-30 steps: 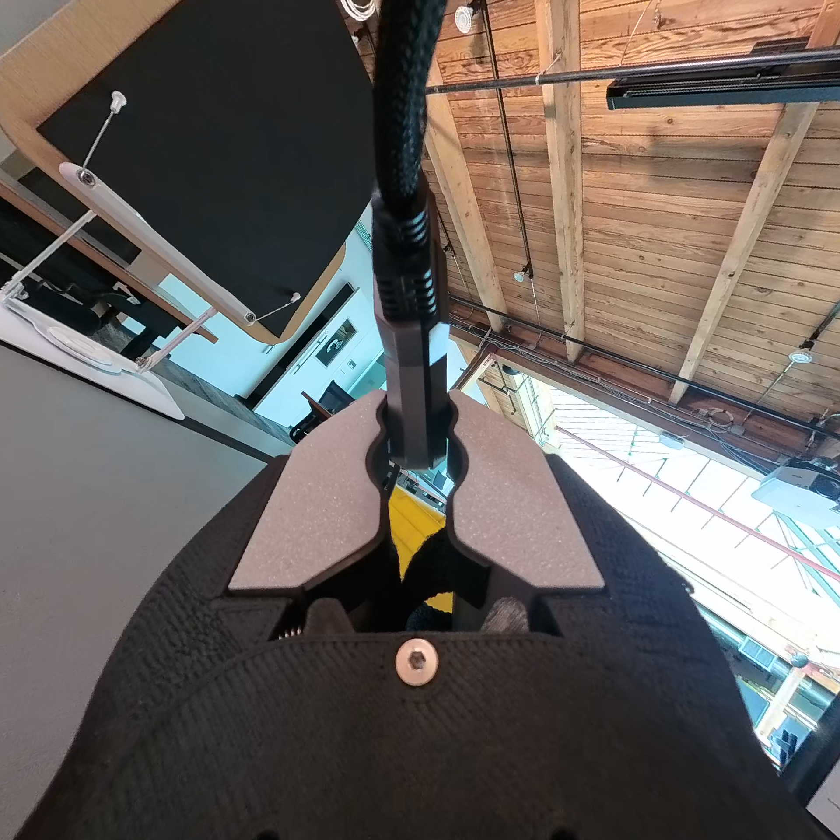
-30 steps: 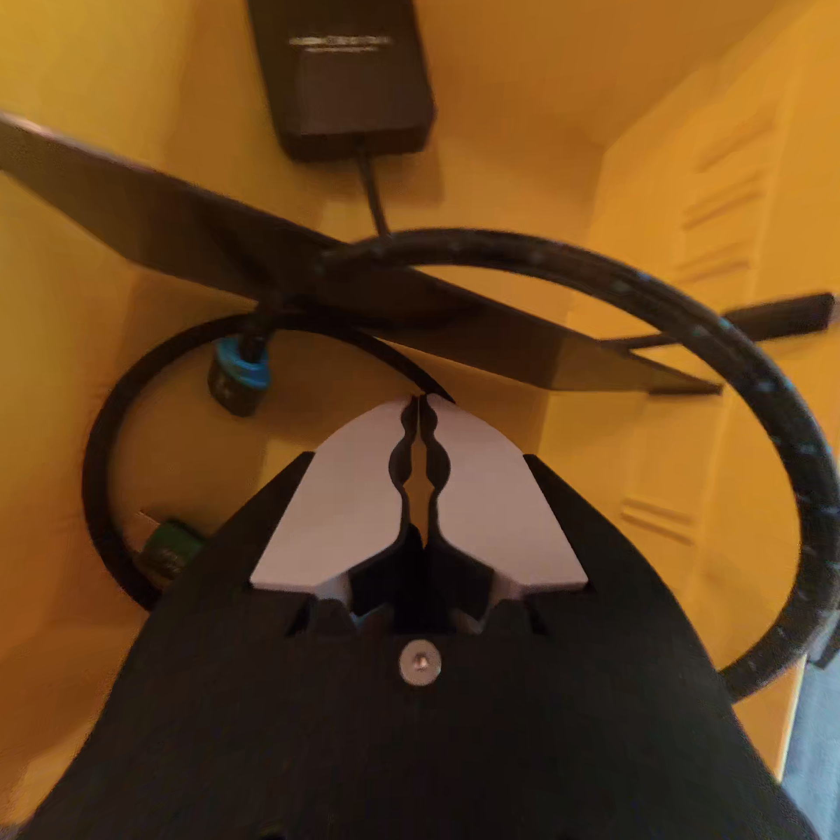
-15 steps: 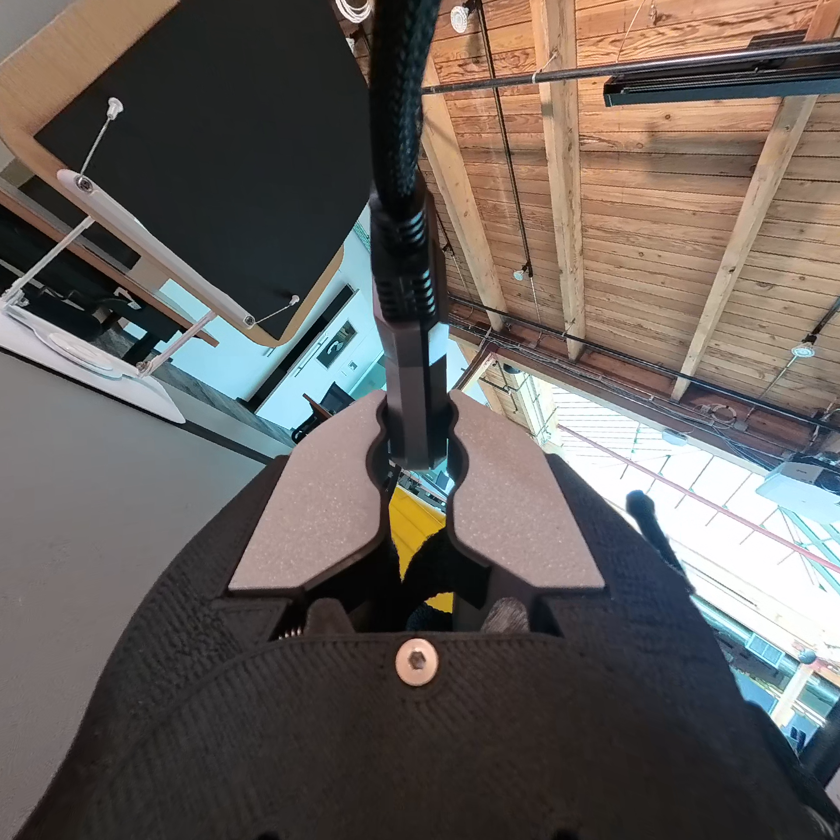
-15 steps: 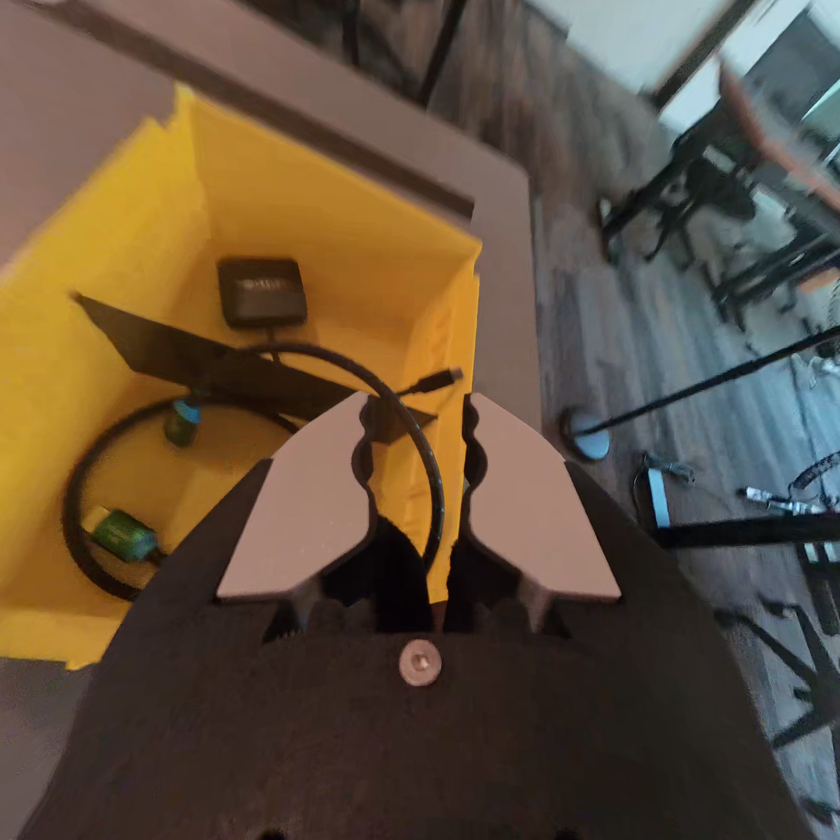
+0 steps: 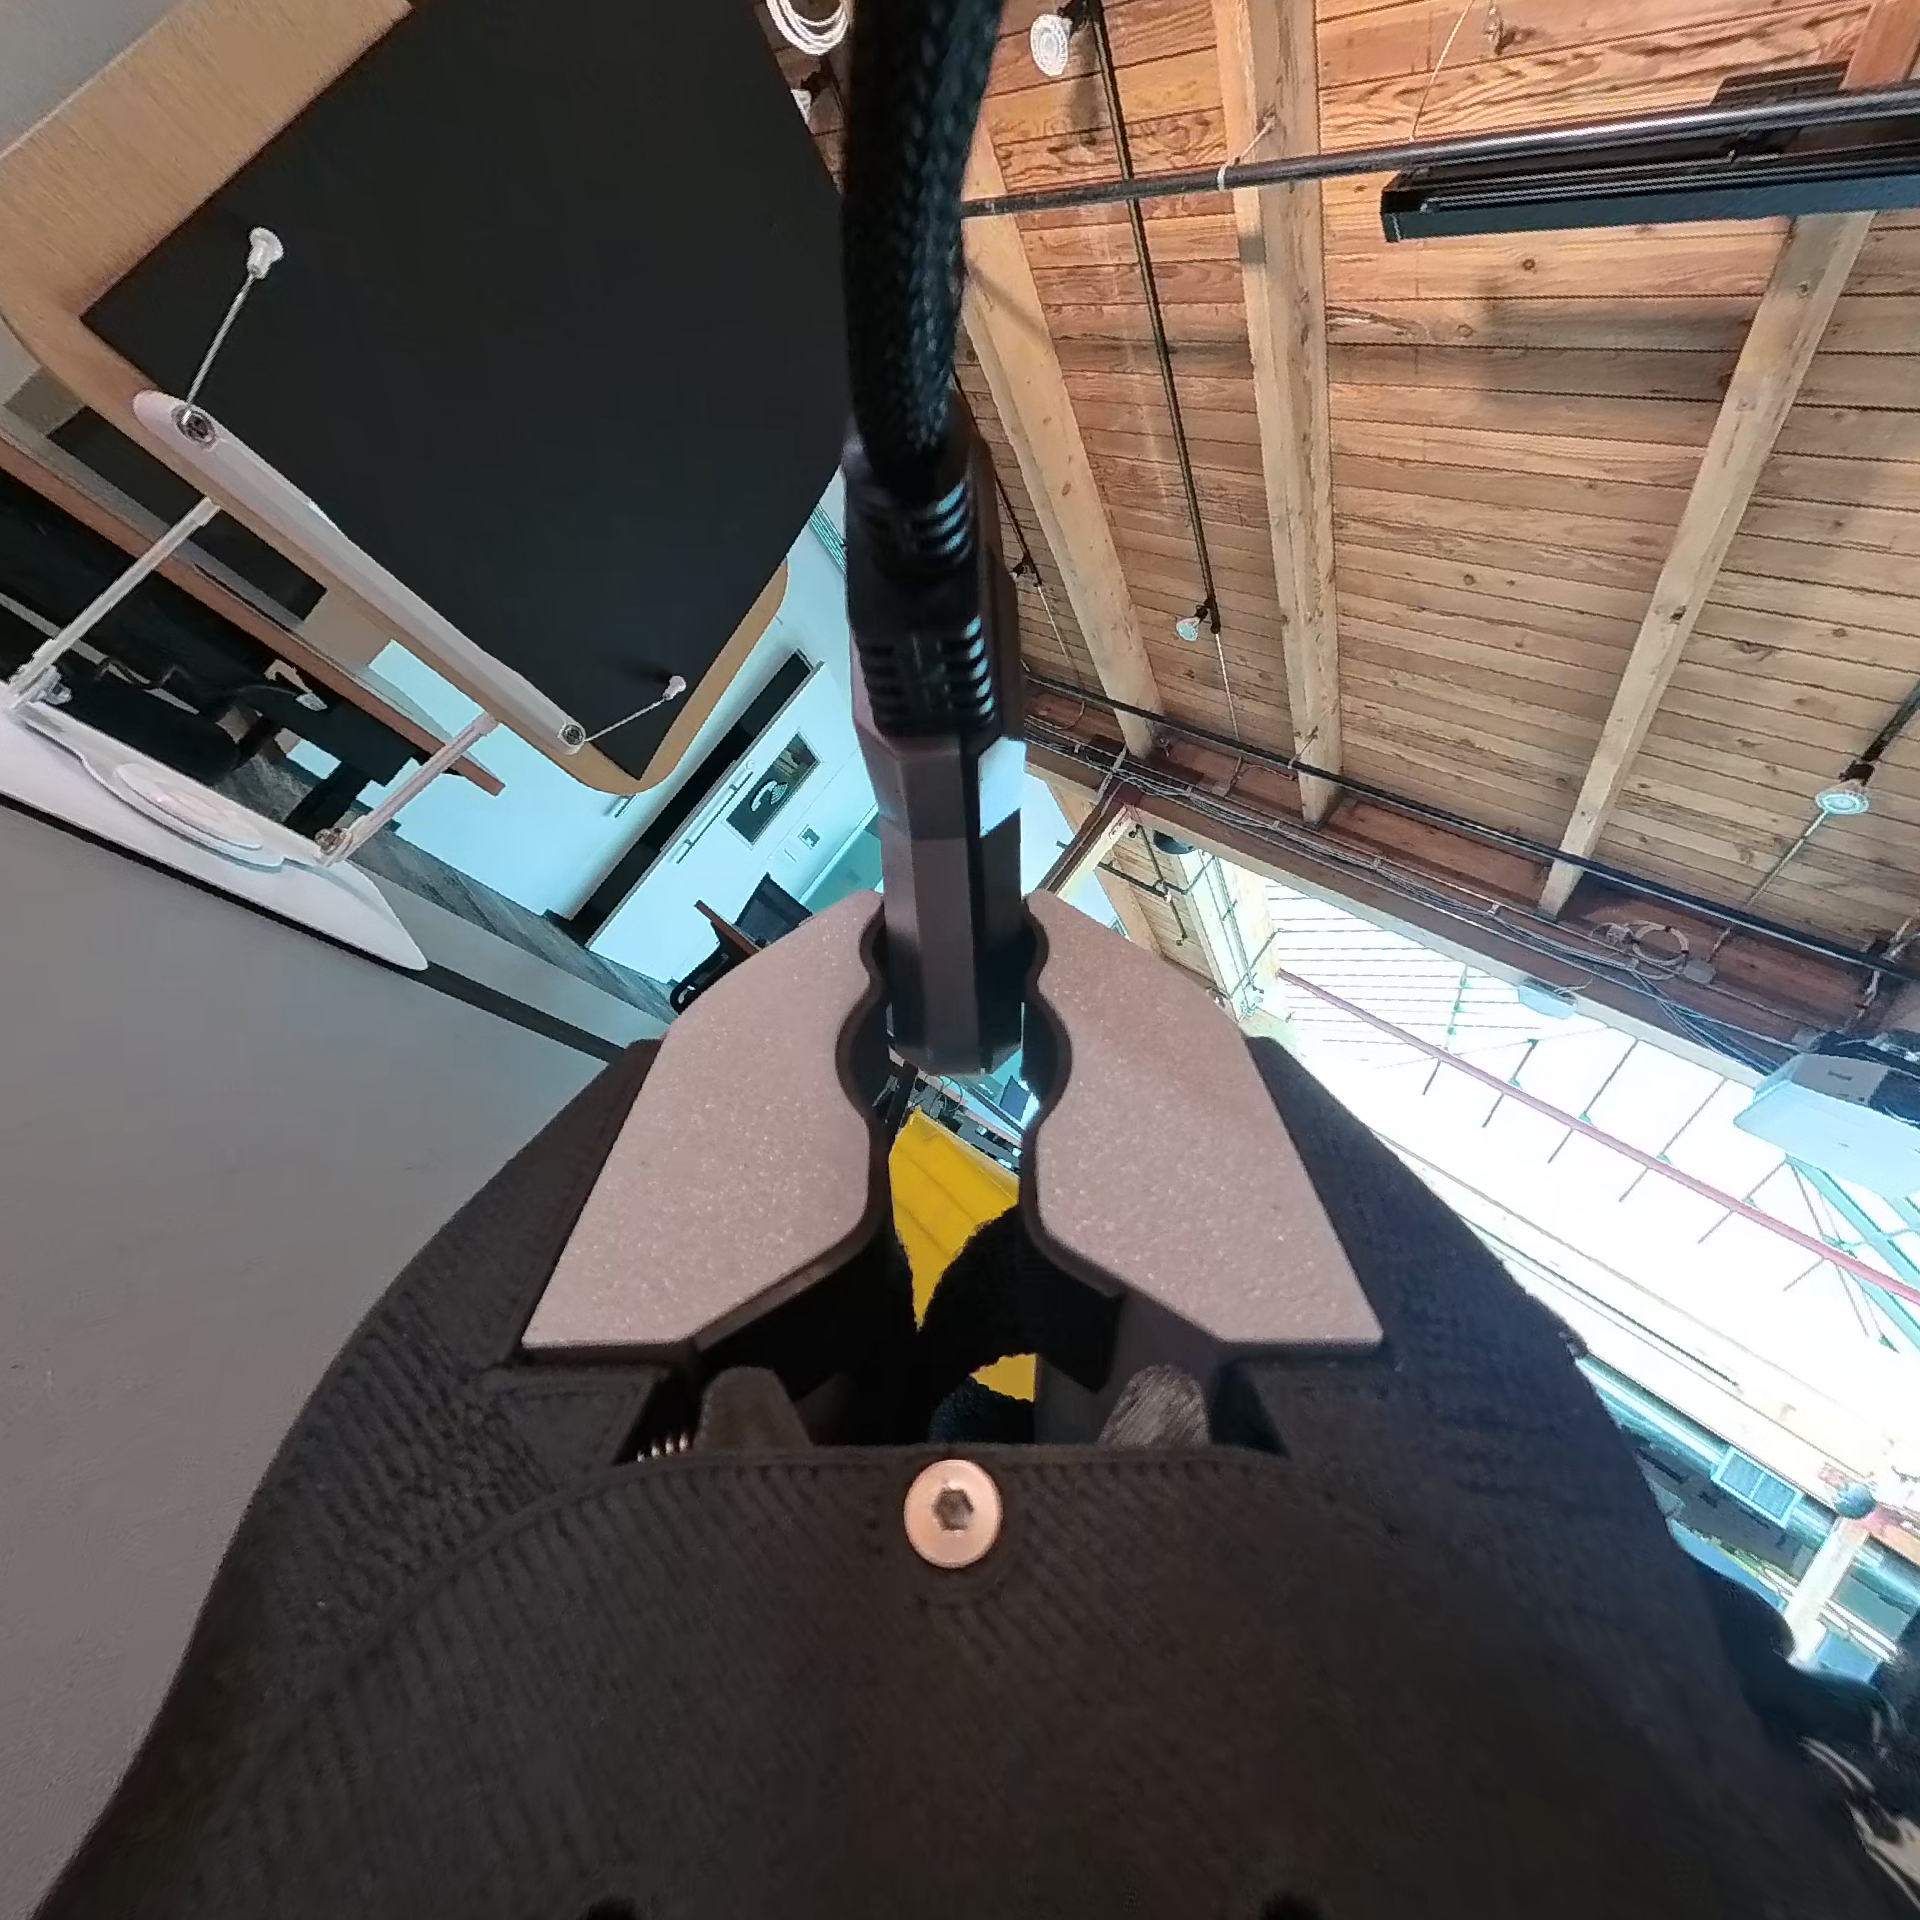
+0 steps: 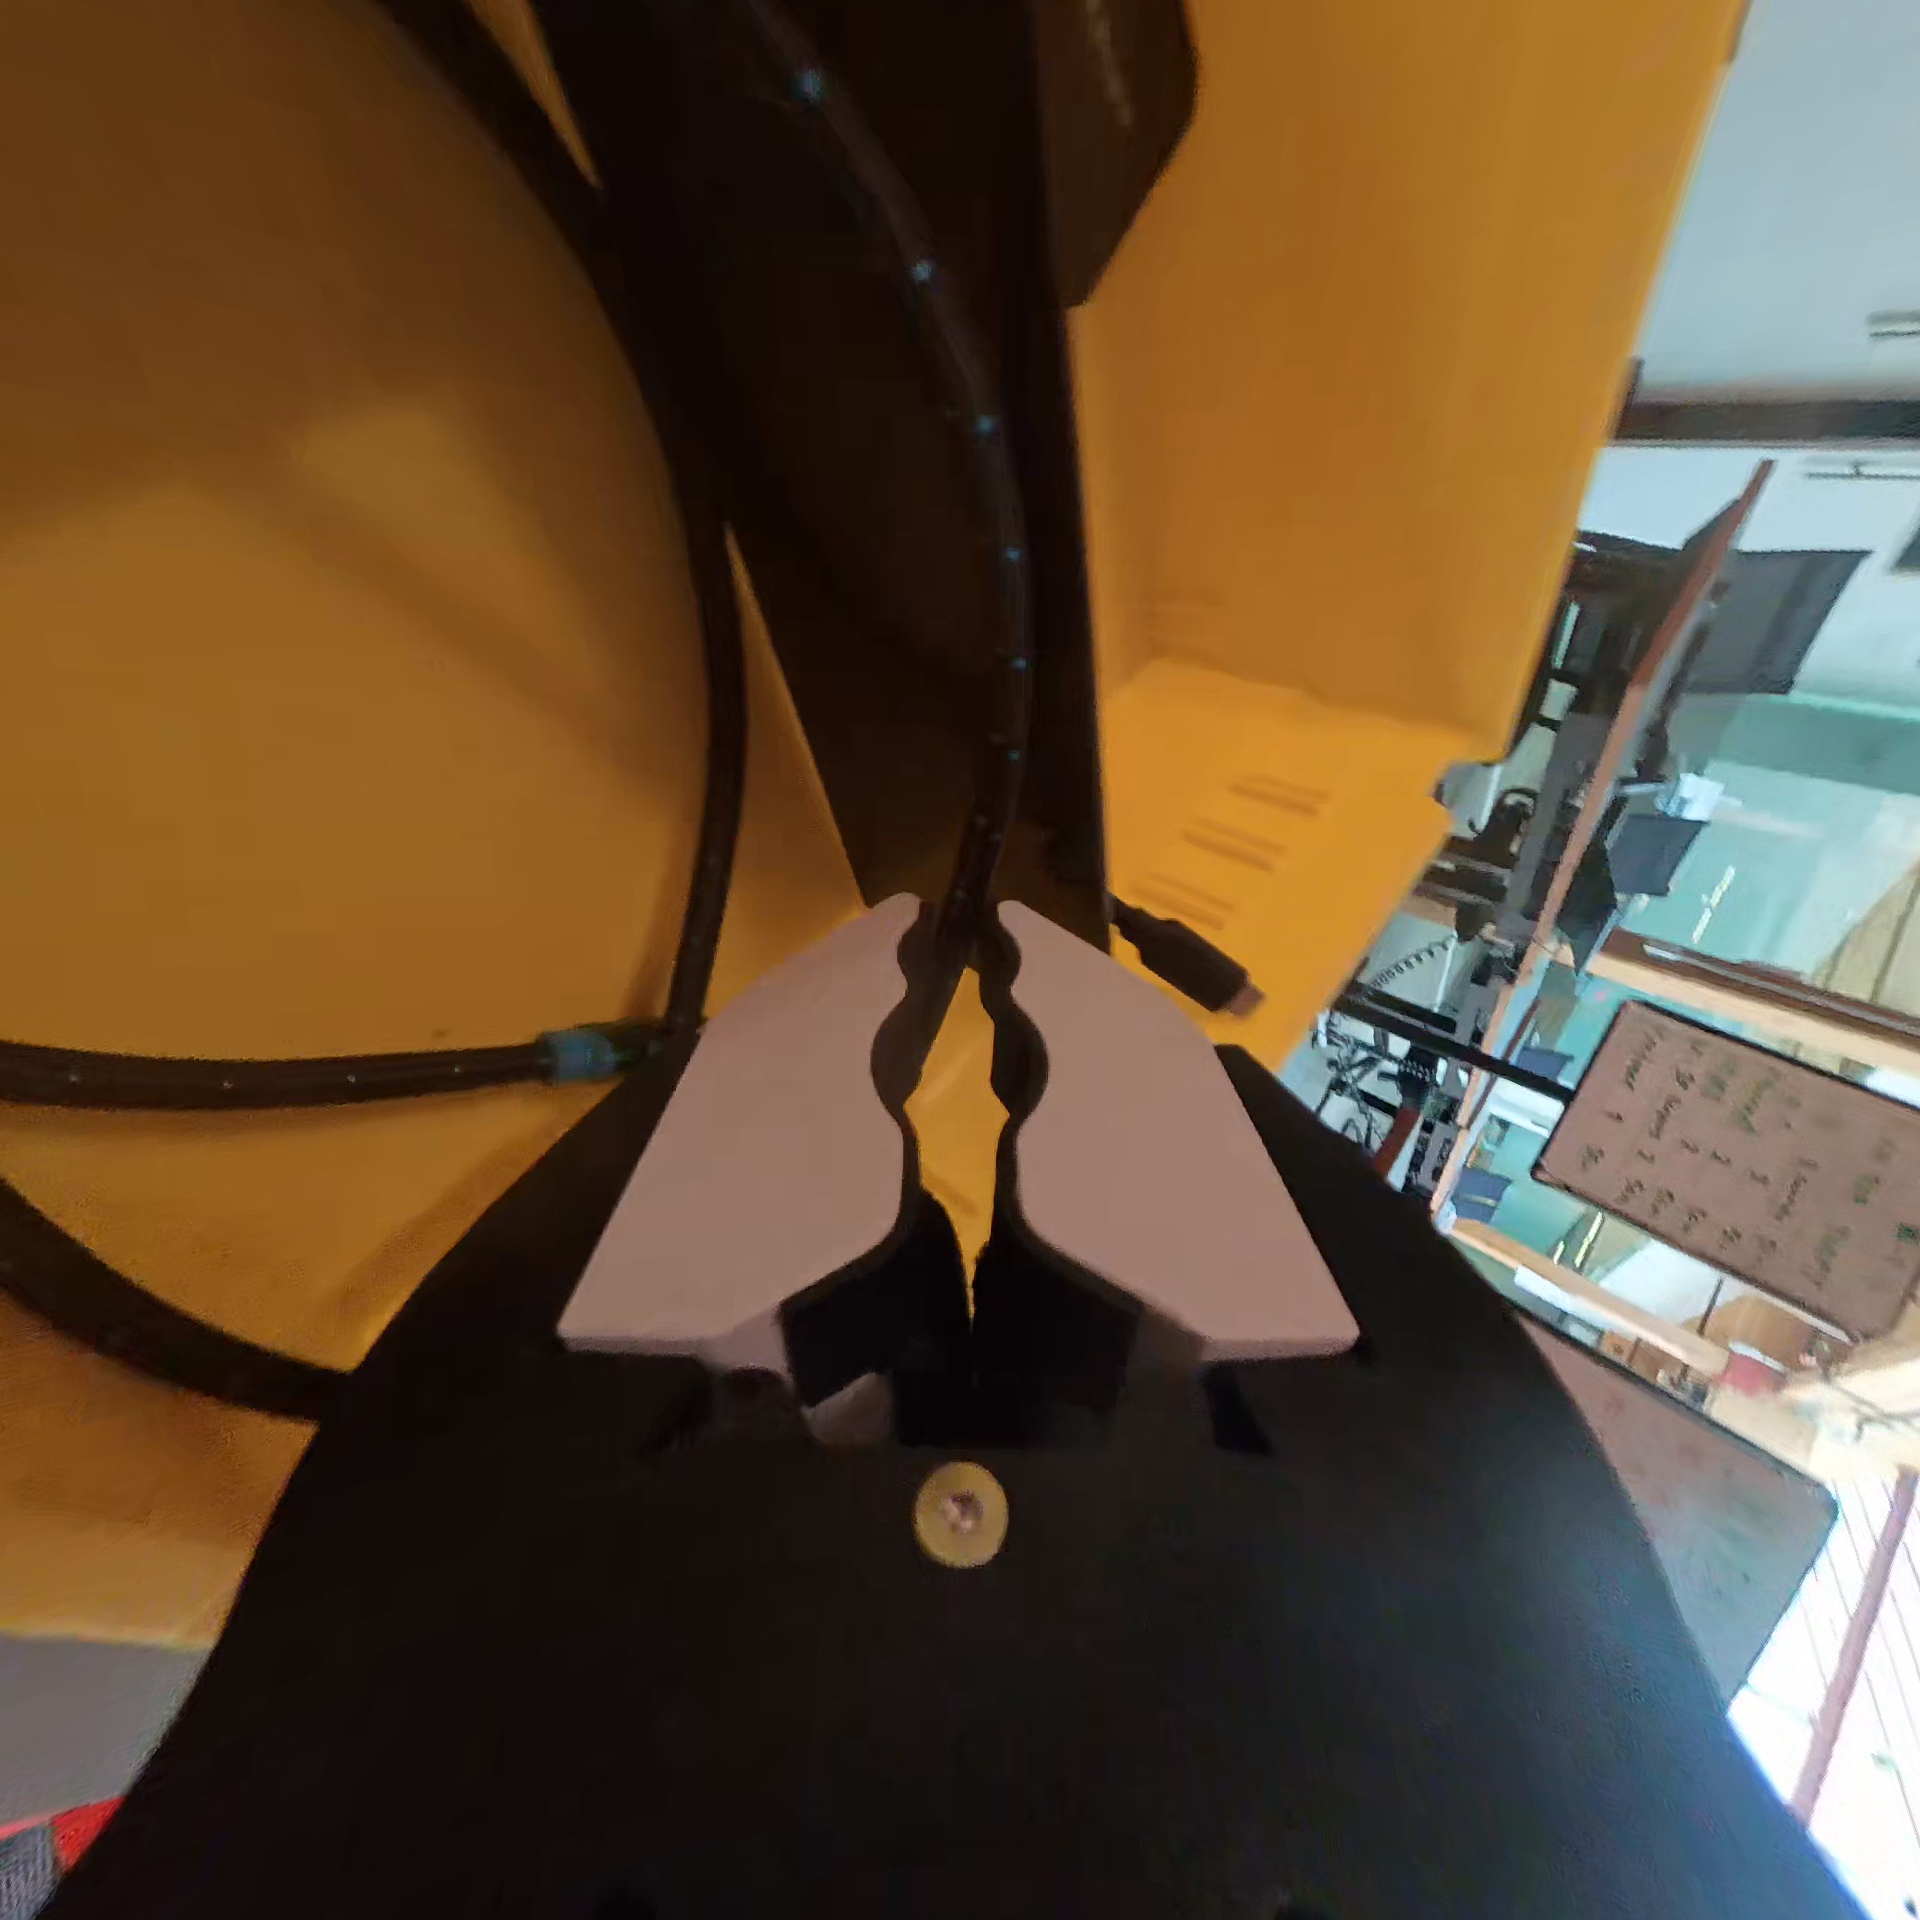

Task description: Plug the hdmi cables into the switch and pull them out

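My left gripper (image 5: 951,920) points up toward the ceiling. It is shut on the black plug body of an HDMI cable (image 5: 940,894), and the thick braided cord (image 5: 904,260) runs up out of view. My right gripper (image 6: 961,920) is low inside the yellow bin (image 6: 312,623), with its jaws closed on a thin black speckled cable (image 6: 997,582). The black switch box (image 6: 1107,135) lies at the far end of the bin, partly cut off. A second braided cable with a blue-collared plug (image 6: 587,1049) curves along the bin floor on the left.
A black flat divider (image 6: 914,499) slants across the bin under the cables. A small loose plug (image 6: 1195,961) sticks out by the bin's right wall. A grey tabletop (image 5: 208,1195) lies left of the left gripper, and a black hanging panel (image 5: 468,364) is overhead.
My right gripper opened and rose above the bin, then dropped back in and closed on the thin speckled cable. My left gripper has held its plug almost still.
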